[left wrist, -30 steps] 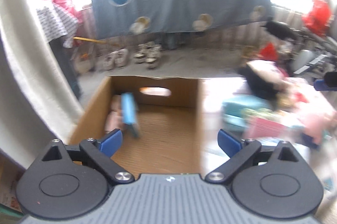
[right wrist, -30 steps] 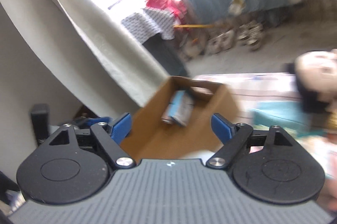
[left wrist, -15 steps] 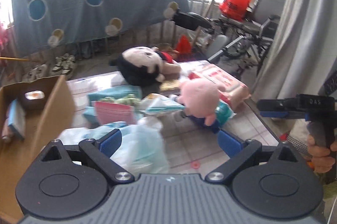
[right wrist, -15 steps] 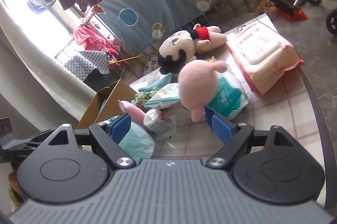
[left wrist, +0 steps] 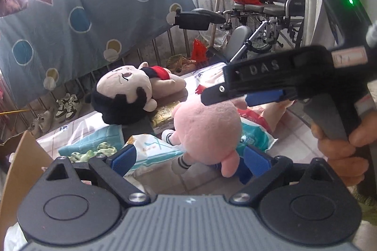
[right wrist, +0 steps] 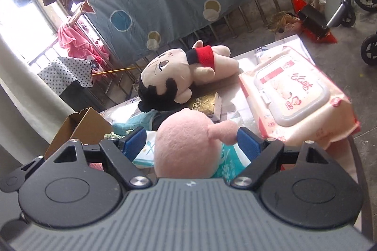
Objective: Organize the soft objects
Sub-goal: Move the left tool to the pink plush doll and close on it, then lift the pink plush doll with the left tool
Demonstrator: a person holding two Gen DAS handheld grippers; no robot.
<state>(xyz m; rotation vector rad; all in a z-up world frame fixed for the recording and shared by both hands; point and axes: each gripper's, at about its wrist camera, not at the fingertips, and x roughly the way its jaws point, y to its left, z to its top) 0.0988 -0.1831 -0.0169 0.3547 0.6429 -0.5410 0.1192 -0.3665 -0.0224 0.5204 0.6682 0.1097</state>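
A pink plush toy (left wrist: 207, 128) lies on the table among soft packs; it also shows in the right wrist view (right wrist: 186, 145). My left gripper (left wrist: 188, 156) is open, its fingers either side of the plush's lower half, not closed on it. My right gripper (right wrist: 190, 141) is open, jaws straddling the plush's head from above; from the left wrist view it reaches in from the right (left wrist: 266, 86). A black-haired doll with a red band (left wrist: 127, 90) lies behind (right wrist: 179, 74). A cardboard box (left wrist: 21, 161) stands at the left (right wrist: 77, 128).
A large wet-wipes pack (right wrist: 294, 95) lies at the right. Teal and white tissue packs (left wrist: 94, 140) and a gold packet (right wrist: 207, 104) crowd the table around the plush. A blue dotted sheet (left wrist: 82, 15) hangs behind; a wheelchair (left wrist: 278, 15) stands beyond the table.
Both grippers swung away from the cardboard box to the pile and closed in on the pink plush. The right gripper has come over its head. Both stayed open.
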